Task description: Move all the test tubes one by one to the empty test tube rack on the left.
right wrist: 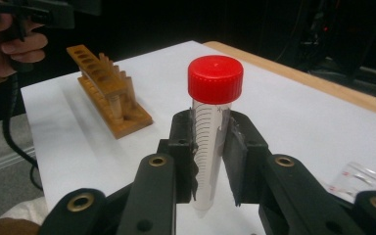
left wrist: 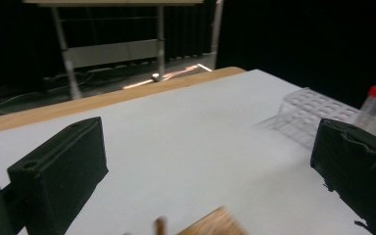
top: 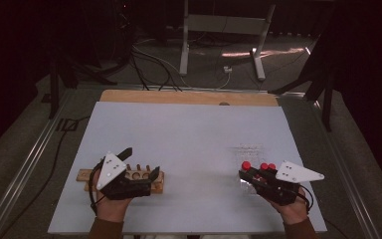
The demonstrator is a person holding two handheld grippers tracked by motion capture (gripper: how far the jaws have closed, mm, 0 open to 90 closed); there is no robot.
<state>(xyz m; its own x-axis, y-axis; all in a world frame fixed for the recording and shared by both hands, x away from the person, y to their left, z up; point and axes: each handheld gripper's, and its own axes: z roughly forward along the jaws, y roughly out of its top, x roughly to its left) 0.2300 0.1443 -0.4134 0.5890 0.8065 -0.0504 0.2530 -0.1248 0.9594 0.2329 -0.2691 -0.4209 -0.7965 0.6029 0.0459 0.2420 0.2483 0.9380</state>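
My right gripper (right wrist: 210,161) clamps a clear, red-capped tube (right wrist: 212,122) upright between its jaws, while my left gripper (left wrist: 205,161) hangs with jaws spread wide and empty over the white table (top: 189,134), the wooden tube rack (top: 156,178) just beneath it.

Wooden rack (top: 122,180) left, clear rack (top: 248,152) right
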